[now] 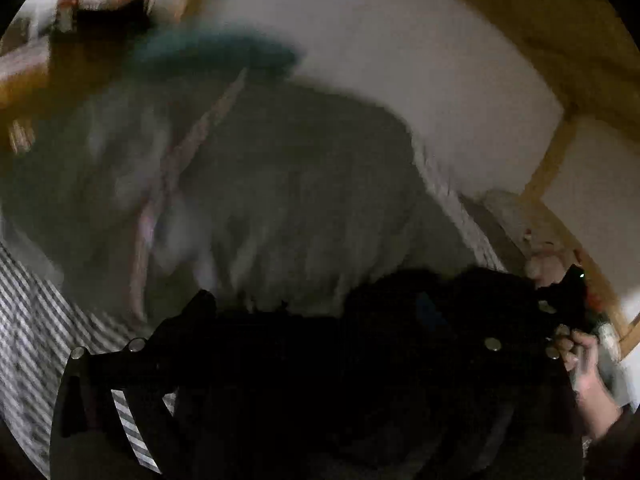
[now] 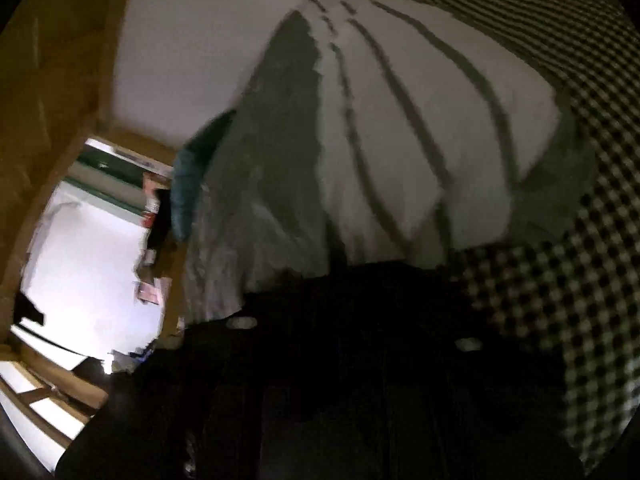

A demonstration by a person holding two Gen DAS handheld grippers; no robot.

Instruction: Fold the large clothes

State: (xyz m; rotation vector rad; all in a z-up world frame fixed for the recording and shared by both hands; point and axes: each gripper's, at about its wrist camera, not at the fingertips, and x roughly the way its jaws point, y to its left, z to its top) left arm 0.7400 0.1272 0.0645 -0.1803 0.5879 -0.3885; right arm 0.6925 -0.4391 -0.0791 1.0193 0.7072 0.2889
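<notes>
Grey-white cloth, soft and limp: the garment [image 1: 280, 208] [image 2: 400, 120], a large piece with thin dark stripes on one panel and a pale pink band along a seam. It lies heaped on the checked bed cover [image 1: 36, 320] [image 2: 560, 280], bunched toward the wall-side edge of the bed.

Handling, as we judge it: light for its bulk, floppy, no stiffness to hold a crease; it will sag and drag unless taken at a hem or corner and kept taut between both tongs. The pink seam band looks the firmest place to pinch.

Left gripper [image 1: 280, 320]: a dark mass at the bottom of its view; we cannot tell whether it is parted or closed.

Right gripper [image 2: 352, 320]: likewise black on black; state not legible. In the left view a hand [image 1: 580, 356] grips its body.

Also noted: a teal item [image 1: 216, 52] beyond the garment, identity unclear.

Hard to read: both views are motion-blurred and dim; the garment's outline, sleeves and collar are not distinguishable.
</notes>
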